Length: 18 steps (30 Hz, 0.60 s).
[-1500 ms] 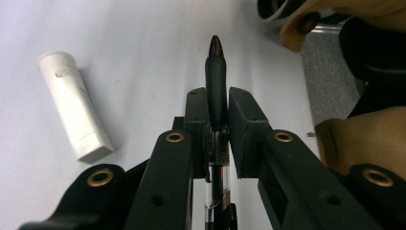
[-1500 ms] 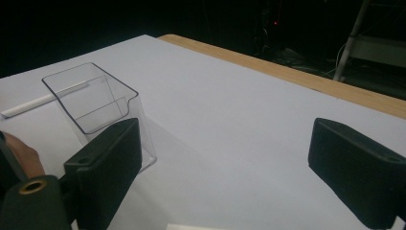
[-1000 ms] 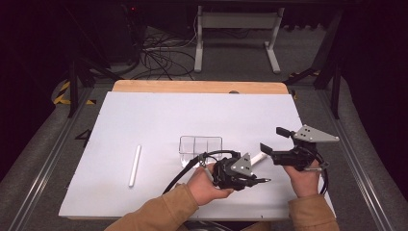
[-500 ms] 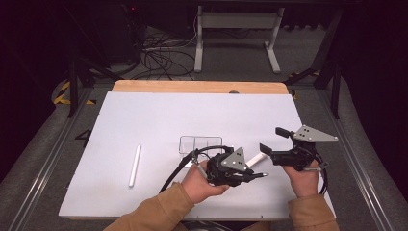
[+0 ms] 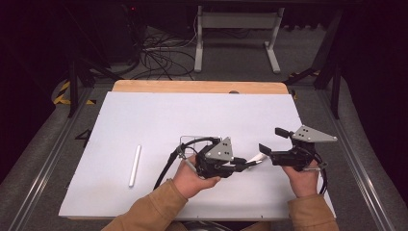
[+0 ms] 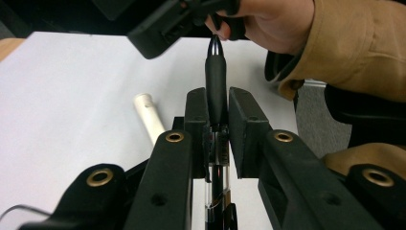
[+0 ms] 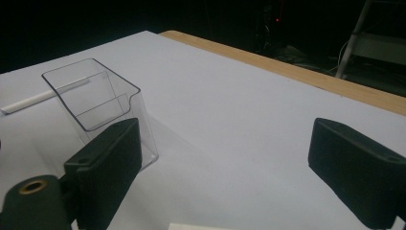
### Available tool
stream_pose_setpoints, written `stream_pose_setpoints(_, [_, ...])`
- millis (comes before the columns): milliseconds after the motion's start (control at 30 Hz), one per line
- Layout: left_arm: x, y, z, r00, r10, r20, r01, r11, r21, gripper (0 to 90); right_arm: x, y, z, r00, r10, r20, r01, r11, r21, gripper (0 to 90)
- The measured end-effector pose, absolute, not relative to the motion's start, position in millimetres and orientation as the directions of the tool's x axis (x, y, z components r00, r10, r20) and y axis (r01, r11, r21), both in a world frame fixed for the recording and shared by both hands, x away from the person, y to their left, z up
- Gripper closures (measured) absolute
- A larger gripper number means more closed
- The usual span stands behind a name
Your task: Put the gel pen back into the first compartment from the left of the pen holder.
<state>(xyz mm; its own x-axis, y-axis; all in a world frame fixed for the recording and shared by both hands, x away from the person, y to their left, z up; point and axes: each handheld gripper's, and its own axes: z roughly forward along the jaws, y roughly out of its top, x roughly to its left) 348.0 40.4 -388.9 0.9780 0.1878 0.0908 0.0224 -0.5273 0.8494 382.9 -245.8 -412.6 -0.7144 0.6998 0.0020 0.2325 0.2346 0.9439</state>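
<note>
The left hand-held gripper (image 5: 248, 165) is clamped on a pen (image 6: 216, 86) with a black grip section and a metal tip; the pen points toward the right hand-held gripper (image 5: 271, 144), whose jaws stand wide apart with nothing between them. Both sit low over the near right part of the counter (image 5: 144, 115), which is covered by a white sheet.

Surroundings: a clear plastic holder (image 7: 103, 103) stands on the sheet just behind the left hand (image 5: 192, 179); a white tube (image 5: 134, 165) lies well apart at the near left; a second white piece (image 6: 151, 117) lies on the sheet just beside the pen, between the two grippers.

View differences: the left gripper view resolves the pen's black grip, its clear barrel between the pads and the other hand (image 6: 275, 24) close to the tip; the right gripper view resolves the holder's inner step and open top; the high view renders the holder as a faint outline (image 5: 185, 141).

Limits: the left hand hides most of the holder in the high view; the pen's rear end is cut off in the left gripper view; whether the pen tip touches the other gripper cannot be determined.
</note>
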Motion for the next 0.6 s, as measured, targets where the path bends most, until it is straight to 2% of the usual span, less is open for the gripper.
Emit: stream_pose_setpoints(600, [360,81,-375,0.948,0.304,0.096,0.053,-0.446,0.893,79.5,384,-245,-414,-0.714,0.7,0.006,0.241,0.238,0.941,11.6])
